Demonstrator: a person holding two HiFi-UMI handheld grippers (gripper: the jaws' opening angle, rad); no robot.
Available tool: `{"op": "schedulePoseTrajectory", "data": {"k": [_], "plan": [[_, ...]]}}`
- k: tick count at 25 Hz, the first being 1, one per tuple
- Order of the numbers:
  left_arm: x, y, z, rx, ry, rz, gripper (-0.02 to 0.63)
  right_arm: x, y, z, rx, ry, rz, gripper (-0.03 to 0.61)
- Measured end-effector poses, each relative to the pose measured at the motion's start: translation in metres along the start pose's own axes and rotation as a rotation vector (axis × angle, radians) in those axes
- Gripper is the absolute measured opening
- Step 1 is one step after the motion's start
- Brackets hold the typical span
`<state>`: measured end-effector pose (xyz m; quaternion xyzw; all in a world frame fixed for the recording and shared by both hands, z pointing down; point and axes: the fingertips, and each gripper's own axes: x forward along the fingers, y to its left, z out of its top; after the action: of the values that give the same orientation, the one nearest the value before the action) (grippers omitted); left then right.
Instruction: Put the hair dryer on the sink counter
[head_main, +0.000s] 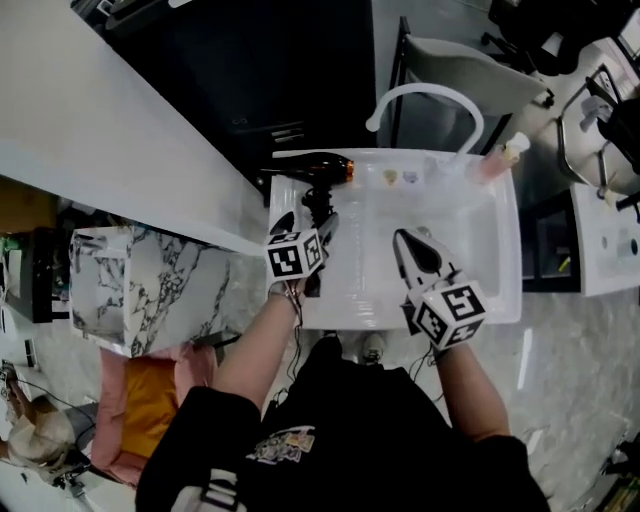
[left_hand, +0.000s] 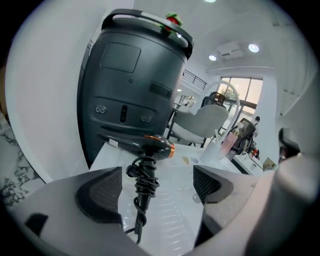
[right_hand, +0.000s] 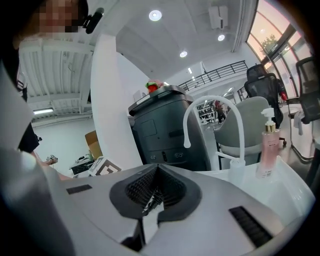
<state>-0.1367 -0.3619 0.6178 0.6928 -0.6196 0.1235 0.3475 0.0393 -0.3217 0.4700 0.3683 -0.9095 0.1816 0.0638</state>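
A black hair dryer (head_main: 318, 170) with an orange ring lies on the back left rim of the white sink (head_main: 503, 285). Its cord-wrapped handle (left_hand: 144, 184) points toward me. My left gripper (head_main: 305, 224) hovers just in front of that handle, jaws wide apart and touching nothing. In the left gripper view the dryer (left_hand: 150, 144) sits beyond the two pads (left_hand: 100, 192), and the left gripper (left_hand: 157, 189) holds nothing. Over the basin to the right, my right gripper (head_main: 408, 242) is shut with nothing visible between its jaws. In its own view the right gripper (right_hand: 155, 192) shows closed pads.
A white curved faucet (head_main: 432, 98) and a pink pump bottle (head_main: 500, 160) stand at the sink's back right. Behind the sink is a dark grey bin-like unit (left_hand: 132, 80). A marble-patterned box (head_main: 150, 285) sits left of the sink, and a grey chair (head_main: 470, 60) stands behind.
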Motion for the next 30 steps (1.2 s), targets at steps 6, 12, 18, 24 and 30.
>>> {"op": "schedulePoseTrajectory", "data": {"k": [6,12,18,24,30], "plan": [[-0.087,-0.022,0.009,-0.022,-0.144,-0.014,0.433,-0.020,0.029,-0.004,-0.006,-0.013,0.113,-0.002],[-0.187,-0.038,-0.002,-0.035,-0.288,0.047,0.223,-0.048,0.058,-0.019,-0.015,0.012,0.221,-0.002],[-0.258,-0.041,-0.028,-0.076,-0.363,0.057,0.003,-0.055,0.085,-0.035,0.027,0.043,0.293,-0.002],[-0.297,-0.045,-0.052,-0.086,-0.379,0.030,0.003,-0.051,0.105,-0.043,0.045,0.044,0.325,-0.002],[-0.314,-0.046,-0.063,-0.045,-0.371,-0.003,0.003,-0.048,0.123,-0.052,0.059,0.049,0.310,-0.002]]}}
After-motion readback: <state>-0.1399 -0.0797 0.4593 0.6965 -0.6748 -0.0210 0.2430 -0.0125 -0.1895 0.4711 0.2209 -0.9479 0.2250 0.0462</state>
